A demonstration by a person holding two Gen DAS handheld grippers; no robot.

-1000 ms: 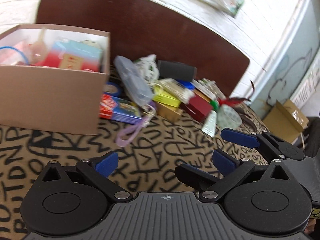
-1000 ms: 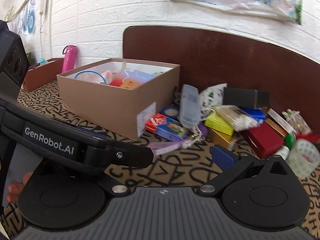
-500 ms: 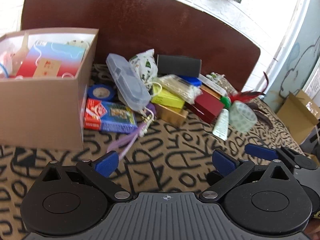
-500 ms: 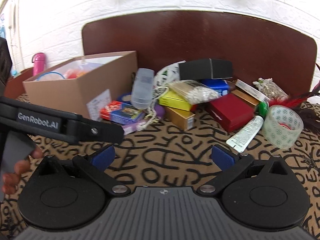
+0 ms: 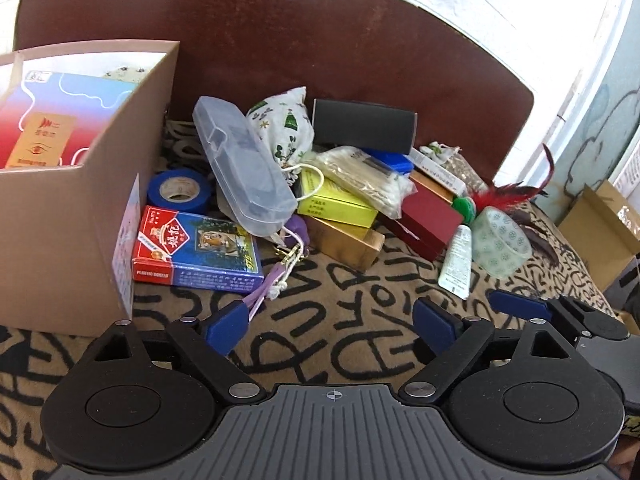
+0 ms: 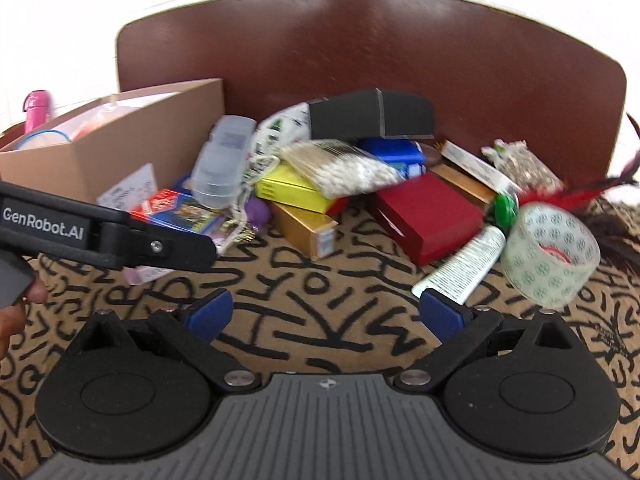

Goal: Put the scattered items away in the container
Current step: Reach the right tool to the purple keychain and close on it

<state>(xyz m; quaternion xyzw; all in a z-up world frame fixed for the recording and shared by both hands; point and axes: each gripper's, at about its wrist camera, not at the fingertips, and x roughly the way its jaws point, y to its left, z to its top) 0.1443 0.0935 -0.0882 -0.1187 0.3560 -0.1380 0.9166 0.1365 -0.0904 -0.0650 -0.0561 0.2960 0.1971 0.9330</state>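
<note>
The scattered items are mostly still out, heaped on the patterned cloth against the dark headboard, just right of the cardboard box [image 5: 72, 216]. We do have a start: the box already holds a red-and-blue packet [image 5: 52, 120] and, in the right wrist view, something with a blue ring, though we cannot tell what.

Plenty left. The playing cards [image 5: 196, 252] sit right beside the box wall, the blue tape roll [image 5: 178, 190] behind them, and the clear plastic case [image 5: 244, 168] leans over both. Then the printed pouch [image 5: 288, 124], black box [image 5: 362, 124], yellow box [image 5: 334, 204], cotton swabs [image 5: 360, 178], gold box [image 5: 344, 240], red box [image 6: 428, 212], white tube [image 6: 460, 268] and clear tape roll [image 6: 550, 252].

Our left gripper [image 5: 334, 326] has its fingers wide apart, just starting to close, with nothing between them but cloth and the tip of a purple lanyard [image 5: 268, 284]. Our right gripper [image 6: 326, 314] is the same: apart, easing inward, empty, the tube just beyond its right finger. We reckon we are early on, lining up the next pick.
</note>
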